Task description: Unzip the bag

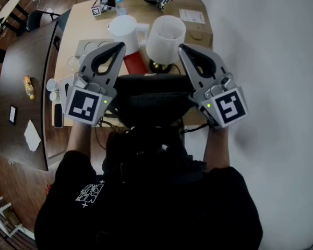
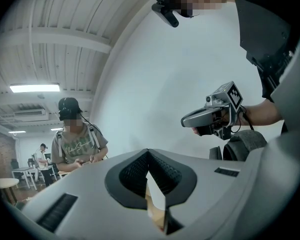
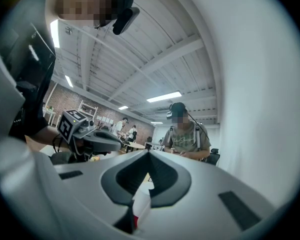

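Left gripper [image 1: 119, 50] and right gripper [image 1: 185, 51], both closed empty, flanked the black bag [image 1: 151, 100], seemingly poised to seek its zipper.

Closed left hand-held gripper [image 1: 119, 47], closed right hand-held gripper [image 1: 182, 48], empty

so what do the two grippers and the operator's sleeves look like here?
Both the left gripper and right gripper are light grey wedges with black-lined teardrop openings between the fingers. Each carries a cube with black-and-white square markers and a small green light. The person wears a black top with a white graphic.
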A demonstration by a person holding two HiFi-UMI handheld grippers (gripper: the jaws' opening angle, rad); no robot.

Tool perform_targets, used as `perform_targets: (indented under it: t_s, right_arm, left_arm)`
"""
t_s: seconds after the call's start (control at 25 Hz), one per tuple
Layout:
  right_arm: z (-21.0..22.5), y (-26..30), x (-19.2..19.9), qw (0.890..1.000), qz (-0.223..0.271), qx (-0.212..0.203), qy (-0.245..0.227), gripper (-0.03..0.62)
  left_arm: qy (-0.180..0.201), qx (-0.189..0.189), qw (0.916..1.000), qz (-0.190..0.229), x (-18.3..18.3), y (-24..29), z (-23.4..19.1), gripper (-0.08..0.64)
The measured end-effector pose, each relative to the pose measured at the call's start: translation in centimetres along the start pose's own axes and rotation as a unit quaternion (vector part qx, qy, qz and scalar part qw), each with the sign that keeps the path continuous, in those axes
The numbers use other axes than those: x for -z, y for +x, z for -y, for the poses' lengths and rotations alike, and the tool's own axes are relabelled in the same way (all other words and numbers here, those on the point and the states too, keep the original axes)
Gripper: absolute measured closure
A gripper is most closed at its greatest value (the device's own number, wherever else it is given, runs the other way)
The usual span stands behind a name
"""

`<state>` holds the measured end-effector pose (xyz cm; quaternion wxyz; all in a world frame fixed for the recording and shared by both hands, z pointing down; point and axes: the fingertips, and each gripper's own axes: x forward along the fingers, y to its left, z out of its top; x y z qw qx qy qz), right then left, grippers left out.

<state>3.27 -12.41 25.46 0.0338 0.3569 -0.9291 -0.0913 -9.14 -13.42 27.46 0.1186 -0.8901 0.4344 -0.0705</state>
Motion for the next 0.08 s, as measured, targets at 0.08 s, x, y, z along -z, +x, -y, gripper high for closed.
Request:
perform_targets:
  t_s: [0.08]
  right_arm:
    - [0.01, 0.03, 0.08, 1.0, 0.0, 0.0, 0.0, 0.569]
  left_arm:
    - [-0.001, 0.0, 1.0, 0.001, 0.04, -0.01, -0.01, 0.565]
